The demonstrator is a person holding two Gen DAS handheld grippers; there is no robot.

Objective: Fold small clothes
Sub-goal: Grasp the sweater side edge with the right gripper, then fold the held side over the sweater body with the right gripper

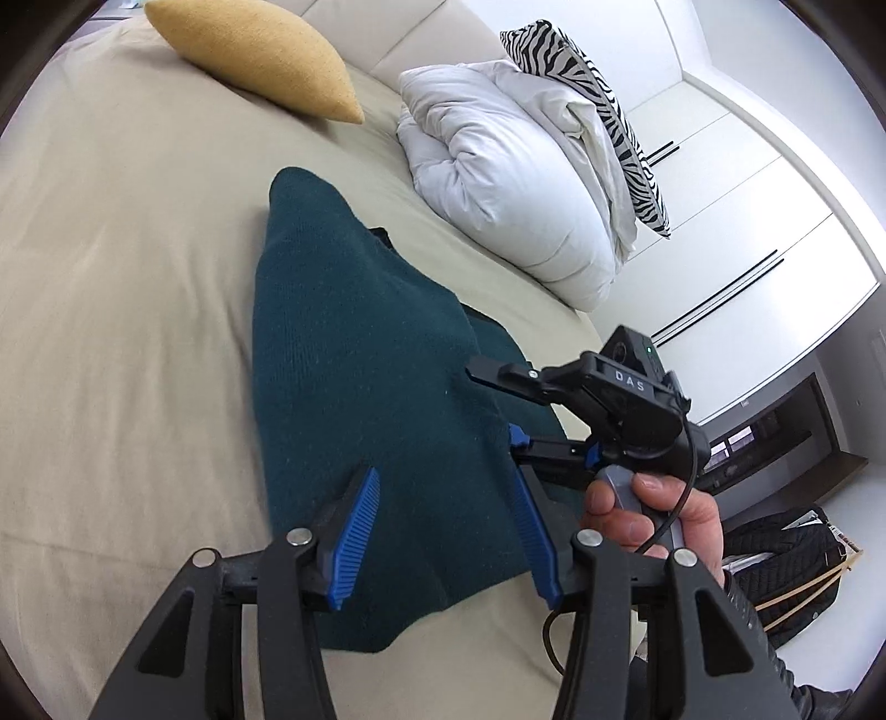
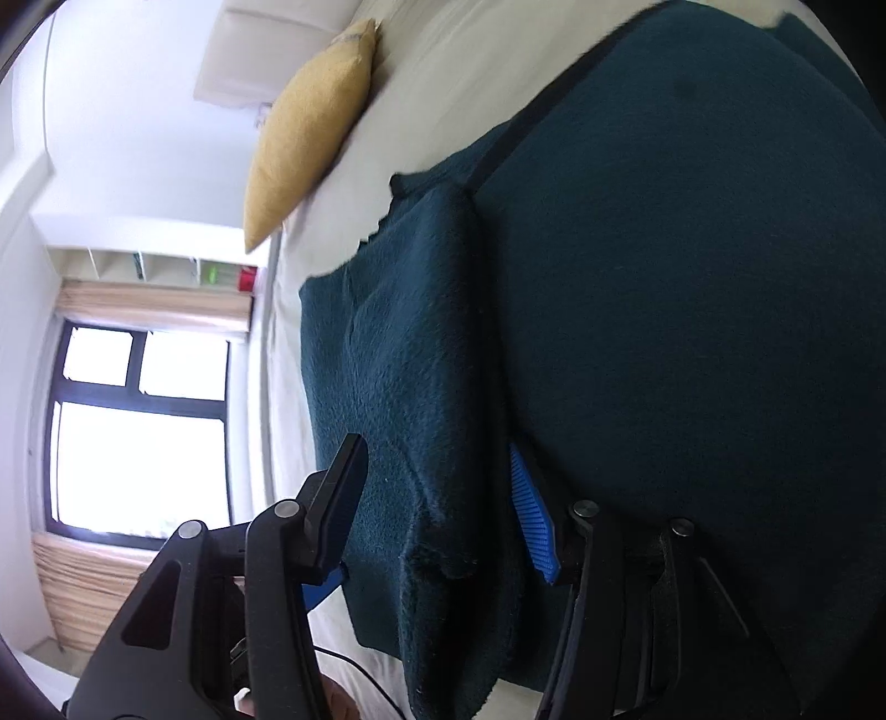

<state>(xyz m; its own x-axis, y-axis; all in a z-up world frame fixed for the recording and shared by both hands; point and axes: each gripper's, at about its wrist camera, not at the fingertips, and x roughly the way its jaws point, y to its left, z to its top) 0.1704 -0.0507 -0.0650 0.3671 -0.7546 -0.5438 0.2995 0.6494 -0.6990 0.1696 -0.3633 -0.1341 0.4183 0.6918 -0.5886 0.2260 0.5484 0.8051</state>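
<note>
While the left gripper fingers are hanging apart, the green garment is stretching lengthwise ahead between them, nearest this hand.

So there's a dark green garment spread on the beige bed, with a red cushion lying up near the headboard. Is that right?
Not quite. The cushion is mustard yellow, not red, as the left wrist view shows plainly. The rest holds: the dark green garment does lie on the beige bed.
</note>
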